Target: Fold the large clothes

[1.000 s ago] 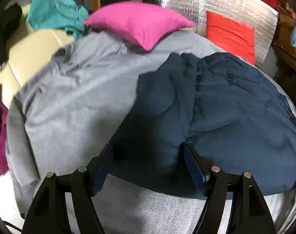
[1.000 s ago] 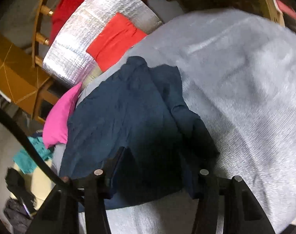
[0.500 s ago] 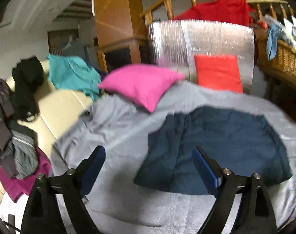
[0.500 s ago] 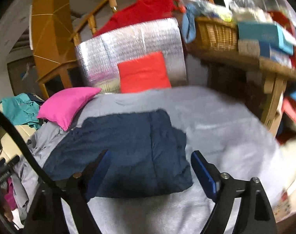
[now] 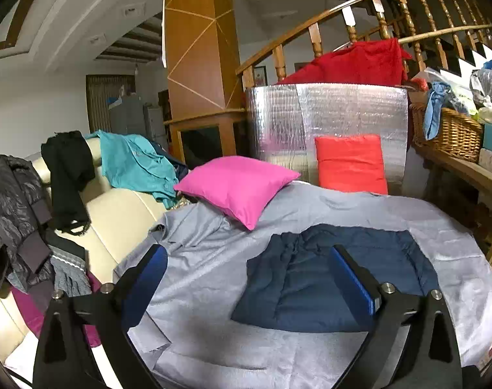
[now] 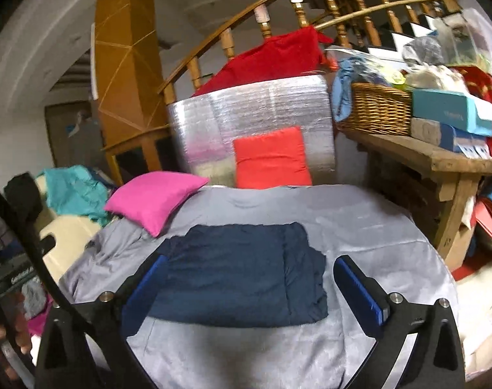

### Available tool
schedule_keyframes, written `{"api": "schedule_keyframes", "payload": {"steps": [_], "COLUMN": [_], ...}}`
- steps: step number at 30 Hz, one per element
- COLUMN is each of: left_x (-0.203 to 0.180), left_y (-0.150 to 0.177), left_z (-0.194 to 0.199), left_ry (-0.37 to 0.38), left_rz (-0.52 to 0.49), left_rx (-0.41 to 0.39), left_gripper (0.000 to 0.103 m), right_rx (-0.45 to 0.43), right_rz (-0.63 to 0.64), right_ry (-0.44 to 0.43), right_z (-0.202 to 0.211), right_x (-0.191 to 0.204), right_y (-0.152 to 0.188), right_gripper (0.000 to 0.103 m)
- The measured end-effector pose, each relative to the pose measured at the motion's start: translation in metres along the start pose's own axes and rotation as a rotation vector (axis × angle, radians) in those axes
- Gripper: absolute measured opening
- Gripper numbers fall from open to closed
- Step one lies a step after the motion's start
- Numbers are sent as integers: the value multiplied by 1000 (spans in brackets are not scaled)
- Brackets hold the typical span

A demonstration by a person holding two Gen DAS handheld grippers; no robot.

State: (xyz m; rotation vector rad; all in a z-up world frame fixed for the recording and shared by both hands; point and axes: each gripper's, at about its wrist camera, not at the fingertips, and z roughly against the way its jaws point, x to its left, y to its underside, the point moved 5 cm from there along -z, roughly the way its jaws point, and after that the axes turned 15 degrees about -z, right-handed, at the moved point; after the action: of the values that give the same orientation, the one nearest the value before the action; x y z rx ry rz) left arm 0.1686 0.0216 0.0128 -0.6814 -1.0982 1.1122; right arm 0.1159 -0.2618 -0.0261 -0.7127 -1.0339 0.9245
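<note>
A dark navy garment [image 5: 330, 275] lies folded into a flat rectangle on a grey sheet [image 5: 213, 253]; the right wrist view shows the same navy garment [image 6: 242, 269] on the grey sheet [image 6: 359, 227]. My left gripper [image 5: 247, 269] hangs well above and in front of it, jaws still opening, with nothing between the blue pads. My right gripper [image 6: 249, 275] is likewise raised clear of the cloth, jaws opening wide and empty.
A pink pillow [image 5: 236, 188] and a red cushion [image 5: 351, 163] sit behind the garment, before a silver foil panel [image 5: 327, 116]. A cream sofa [image 5: 116, 214] at left carries teal, black and grey clothes. A wooden bench [image 6: 440, 159] with a wicker basket [image 6: 375, 107] and boxes stands right.
Both grippers let go of the navy garment, opened wide and rose up and back from it. The garment now lies flat on the sheet, and more of the room shows.
</note>
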Motion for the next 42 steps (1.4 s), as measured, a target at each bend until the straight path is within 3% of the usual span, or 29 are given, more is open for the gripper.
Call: {"api": "schedule_keyframes", "payload": {"steps": [7, 17, 42], "left_x": [1, -2, 2], "left_y": [-13, -25, -26], "left_z": [37, 74, 89], "left_ry": [-5, -19, -22], "left_rz": [-6, -27, -18], "left_rx": [-60, -97, -92], "left_gripper": [100, 101, 101], "right_rx": [-18, -56, -24], "right_rz": [9, 3, -2], "right_ry": [-47, -21, -6], "right_z": [37, 72, 87], "right_x": [18, 29, 39], "right_y": [2, -3, 9], "right_gripper": [103, 103, 103]}}
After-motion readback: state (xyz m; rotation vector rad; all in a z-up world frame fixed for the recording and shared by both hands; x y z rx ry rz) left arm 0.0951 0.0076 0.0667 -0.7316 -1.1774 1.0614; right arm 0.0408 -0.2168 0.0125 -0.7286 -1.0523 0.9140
